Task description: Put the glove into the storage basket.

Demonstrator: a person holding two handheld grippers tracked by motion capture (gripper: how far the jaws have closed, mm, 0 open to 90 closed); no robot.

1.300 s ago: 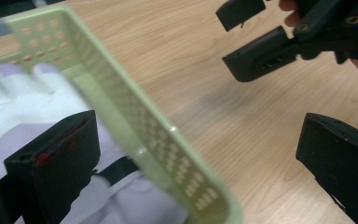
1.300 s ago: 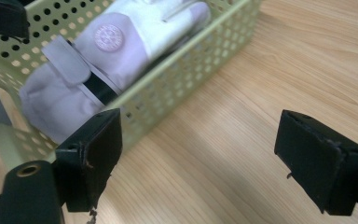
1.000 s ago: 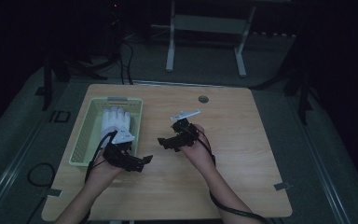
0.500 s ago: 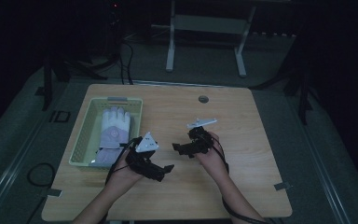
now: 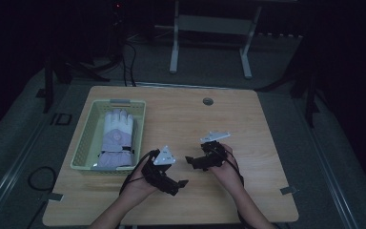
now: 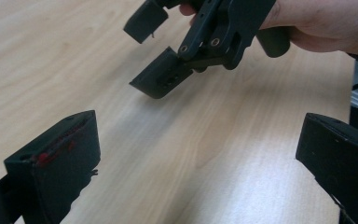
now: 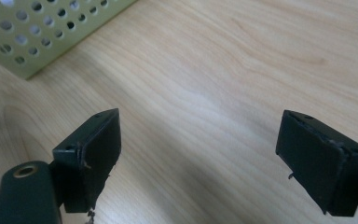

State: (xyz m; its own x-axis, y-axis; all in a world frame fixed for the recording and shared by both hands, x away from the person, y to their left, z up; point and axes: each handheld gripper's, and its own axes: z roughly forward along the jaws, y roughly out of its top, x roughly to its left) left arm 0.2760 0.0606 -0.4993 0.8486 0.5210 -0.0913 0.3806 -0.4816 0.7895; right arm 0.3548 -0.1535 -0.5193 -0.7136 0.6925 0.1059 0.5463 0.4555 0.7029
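Grippers are hovering over the wooden table [image 5: 267,143], both with jaws standing wide apart and nothing between them. The left gripper [image 5: 178,183] is sitting near the front edge, and the right gripper [image 5: 193,161] is just beside it, facing it. A white and grey glove [image 5: 116,138] is lying flat inside the pale green basket [image 5: 86,143] at the table's left side.

A glove [image 5: 116,137] lies in the basket [image 5: 86,144] at the table's [image 5: 248,124] left.
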